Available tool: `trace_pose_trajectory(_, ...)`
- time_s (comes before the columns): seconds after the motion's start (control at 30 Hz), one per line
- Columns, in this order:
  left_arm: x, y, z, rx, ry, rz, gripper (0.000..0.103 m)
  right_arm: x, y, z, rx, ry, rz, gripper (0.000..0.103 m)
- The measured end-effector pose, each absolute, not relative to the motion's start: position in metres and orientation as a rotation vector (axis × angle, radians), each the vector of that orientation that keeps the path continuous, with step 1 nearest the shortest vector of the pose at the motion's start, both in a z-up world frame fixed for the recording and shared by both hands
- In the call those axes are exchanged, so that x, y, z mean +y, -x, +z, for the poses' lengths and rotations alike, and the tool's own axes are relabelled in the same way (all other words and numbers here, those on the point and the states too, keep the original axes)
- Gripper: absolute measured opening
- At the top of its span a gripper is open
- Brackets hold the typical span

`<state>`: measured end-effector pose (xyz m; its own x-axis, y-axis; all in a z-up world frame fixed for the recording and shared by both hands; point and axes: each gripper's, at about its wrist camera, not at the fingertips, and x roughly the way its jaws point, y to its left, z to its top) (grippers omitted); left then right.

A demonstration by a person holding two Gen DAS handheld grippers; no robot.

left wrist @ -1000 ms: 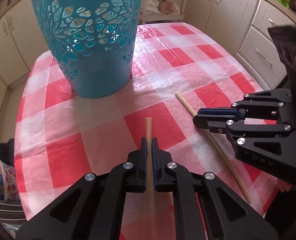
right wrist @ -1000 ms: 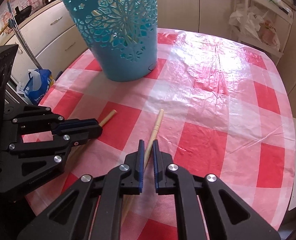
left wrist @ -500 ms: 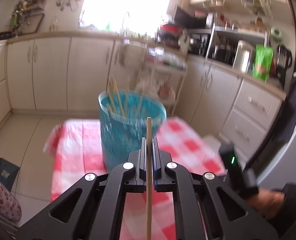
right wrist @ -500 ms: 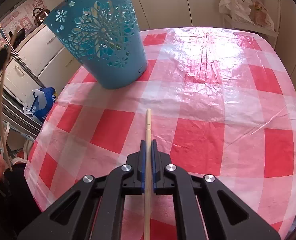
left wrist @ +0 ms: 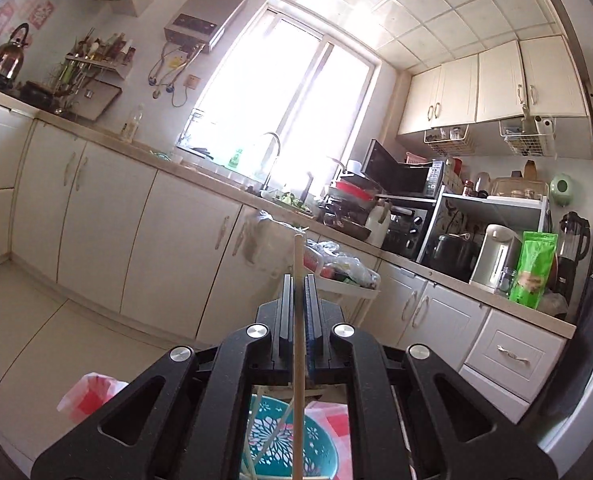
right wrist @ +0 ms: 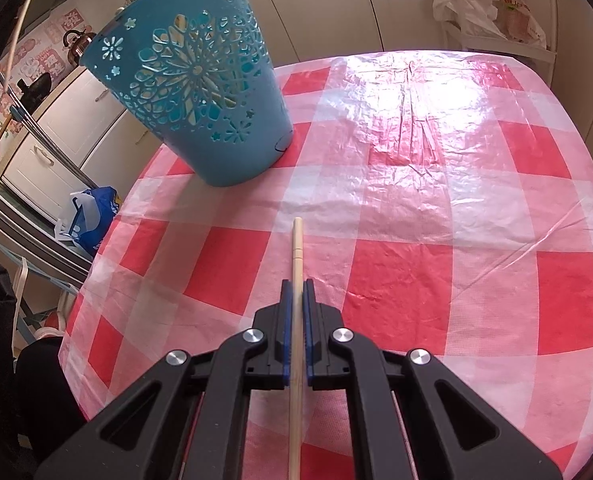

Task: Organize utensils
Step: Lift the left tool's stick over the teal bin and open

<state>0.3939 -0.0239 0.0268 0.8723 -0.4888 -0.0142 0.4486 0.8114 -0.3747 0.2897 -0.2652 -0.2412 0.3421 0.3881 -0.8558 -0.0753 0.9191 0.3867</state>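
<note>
Left tongs [left wrist: 296, 300] pinching a thin pale wooden chopstick [left wrist: 297, 344] between blue-padded black jaws, stick running straight along the jaw line with its squared tip poking out ahead toward the kitchen cabinets; below the tongs, through the frame gap, the open mouth of the teal plastic basket with cut-out flower lattice [left wrist: 280, 440] shows, a few more pale sticks leaning inside it; bit of red-and-white checked cloth [left wrist: 334, 420] beside the basket rim; right tongs [right wrist: 295, 304] pressed onto a second pale wooden chopstick [right wrist: 296, 320], round smooth shaft, blunt end sticking out ahead over the cloth, whether it touches the cloth cannot be told; the bench [right wrist: 436, 220] is covered in glossy, wrinkled plastic sheeting with red, pink and white checks, strong glare at the far side; same teal basket [right wrist: 200, 88] stands upright at the far left of the bench, tapered bucket shape, solid base, perforated upper wall, well apart from the right tongs; around: cream cabinet doors [left wrist: 108, 220], bright window [left wrist: 284, 112], faucet and sink clutter on the counter, black microwave [left wrist: 408, 174], green pouch [left wrist: 534, 268], metal kettle [left wrist: 10, 54]; blue plastic bag [right wrist: 90, 216] on the floor left of the bench; white trolley with bags [right wrist: 492, 4] behind the bench; nothing lies between right tongs and basket.
</note>
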Motion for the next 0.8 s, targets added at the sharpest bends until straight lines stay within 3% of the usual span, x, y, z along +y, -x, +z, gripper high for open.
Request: trace_pose_trajectory(0.8, -0.047, -0.461, -0.005, 0.13, 0.286, -0.33, 0.005, -0.265, -0.291, -0.242, 1.189, -0.307, 0.302, 0.006)
